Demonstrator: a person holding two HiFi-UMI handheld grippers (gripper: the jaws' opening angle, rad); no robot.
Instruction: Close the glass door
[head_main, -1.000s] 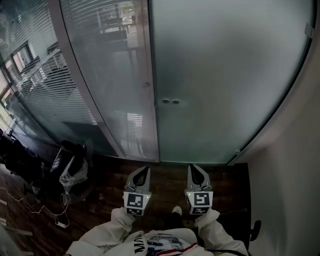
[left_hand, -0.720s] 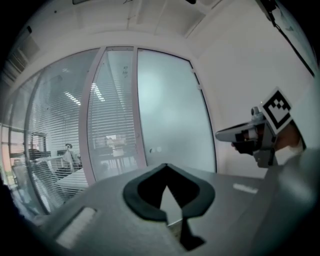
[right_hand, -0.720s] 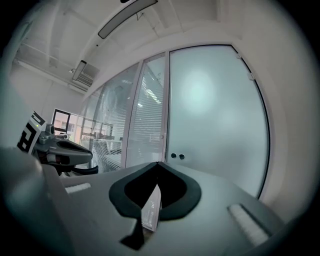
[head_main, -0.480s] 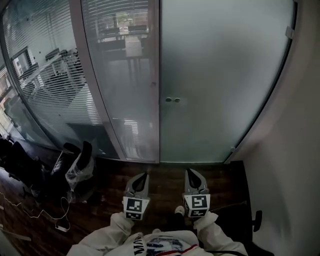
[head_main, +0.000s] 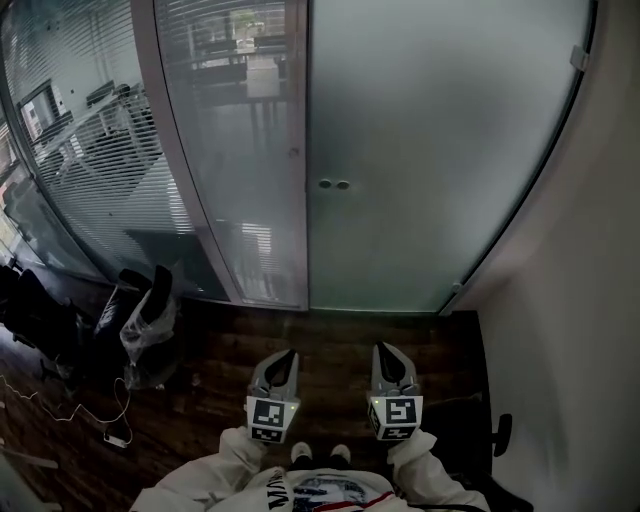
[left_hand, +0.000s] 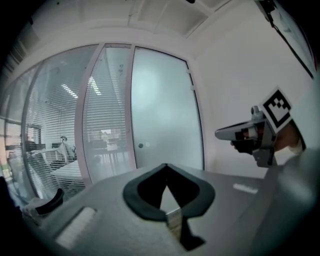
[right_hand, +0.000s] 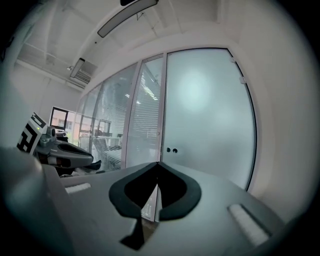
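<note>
Door: the glass door (head_main: 440, 150) is a tall frosted pane straight ahead of the person, beyond a strip of wood floor (head_main: 230, 360), with the wall (head_main: 580, 300) on its right.
Door's edge: its left edge runs right alongside the frame of the slatted glass panel (head_main: 240, 150). From here it looks shut or very nearly so (I can't make out a gap either way).
Left claw: the left gripper (head_main: 281, 356) is held low in front of the body, well short of the glass. Its jaws are closed tip to tip with nothing in them.
Right claw: the right gripper (head_main: 386, 352) sits beside it, level with it, and it too is pinched closed and empty.
Fittings: two small round knobs (head_main: 331, 184) sit near the door's left edge, and a metal clamp (head_main: 577, 57) sits high on its right edge. There's no bar handle that I can see.
How it'll handle: I'd say it's heavy and rigid, slow to start moving and slow to stop. The face is slick, so a claw would slide on it. It's glass, so no knocks, least of all on the edges.
Where to take it: I'd go for the left side by the knobs, farthest from the clamp side. Press with the closed tips flat on the pane and ease it home gently.
Off to the side: chairs and bags (head_main: 145, 320) stand on the left, clear of the door.
</note>
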